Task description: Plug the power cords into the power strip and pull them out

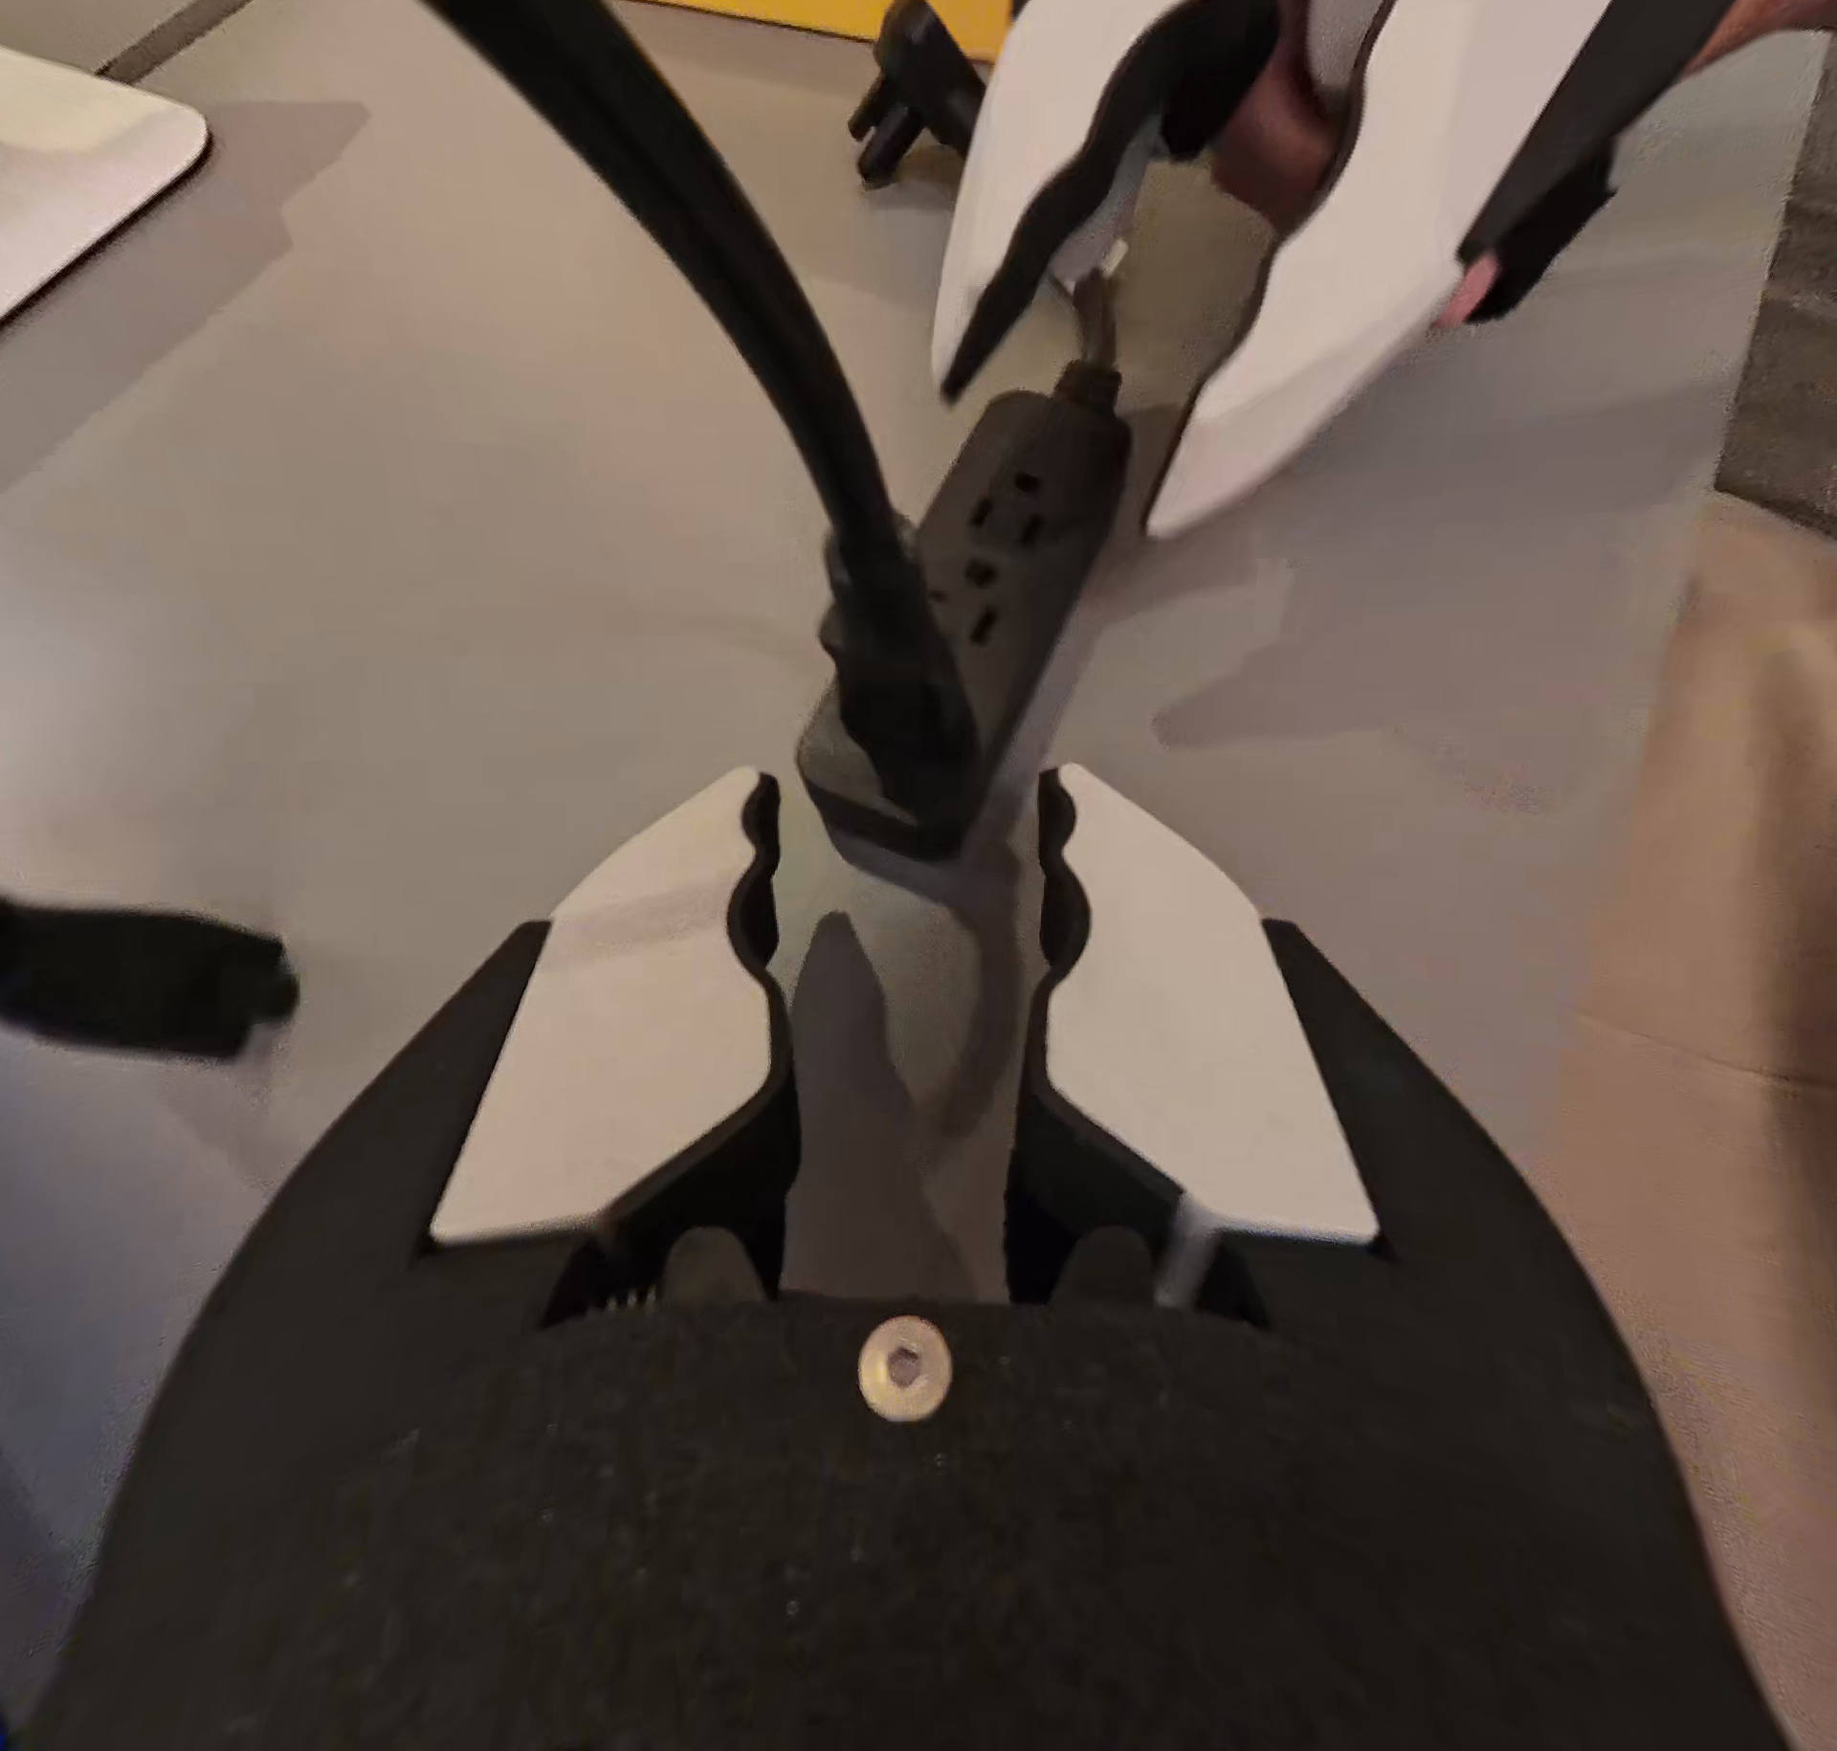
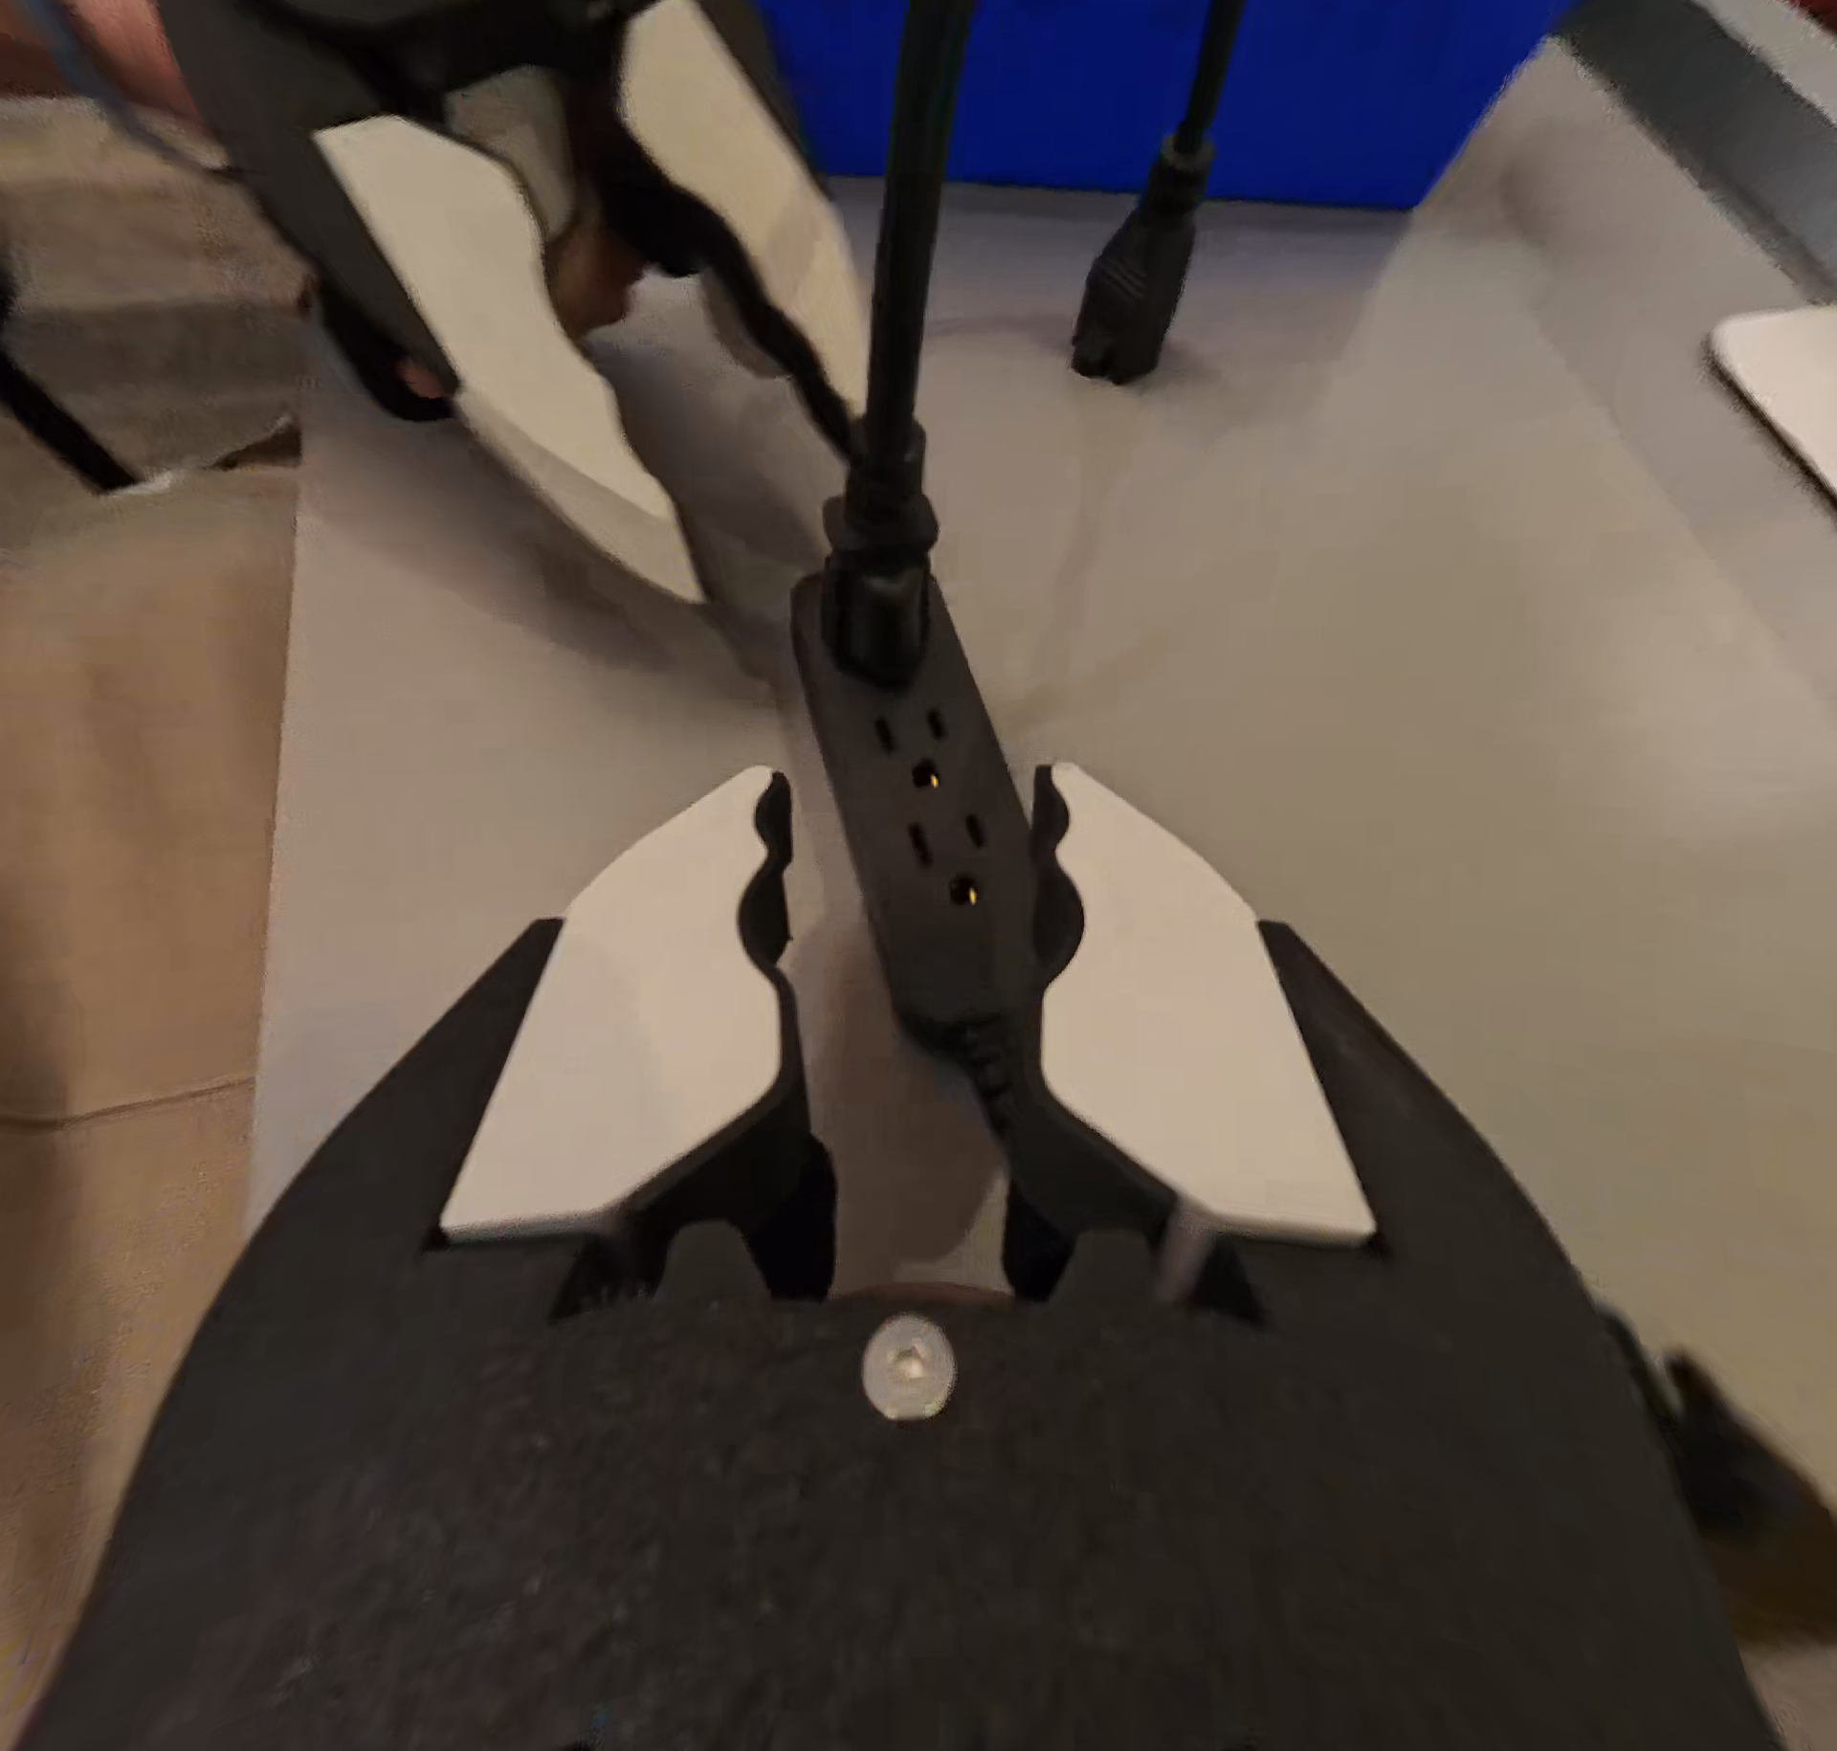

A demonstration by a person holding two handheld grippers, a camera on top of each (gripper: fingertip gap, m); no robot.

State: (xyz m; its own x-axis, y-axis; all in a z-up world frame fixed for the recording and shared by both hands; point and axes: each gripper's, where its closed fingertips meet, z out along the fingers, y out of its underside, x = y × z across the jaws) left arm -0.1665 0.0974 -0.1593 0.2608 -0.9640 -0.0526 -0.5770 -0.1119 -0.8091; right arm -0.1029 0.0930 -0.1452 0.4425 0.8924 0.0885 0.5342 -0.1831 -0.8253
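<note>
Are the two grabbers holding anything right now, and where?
Nothing looks gripped. The left gripper is open and empty near the plug. The right gripper straddles the power strip, one finger beside it, jaws open.

Power strip (image 2: 924, 838) matt black plastic; plugged cord (image 2: 900, 312) smooth rubbery black; table (image 2: 1392, 709) smooth matt grey; hand-held gripper (image 2: 910, 789) fingers (image 2: 1173, 1007) smooth white plastic.
</note>
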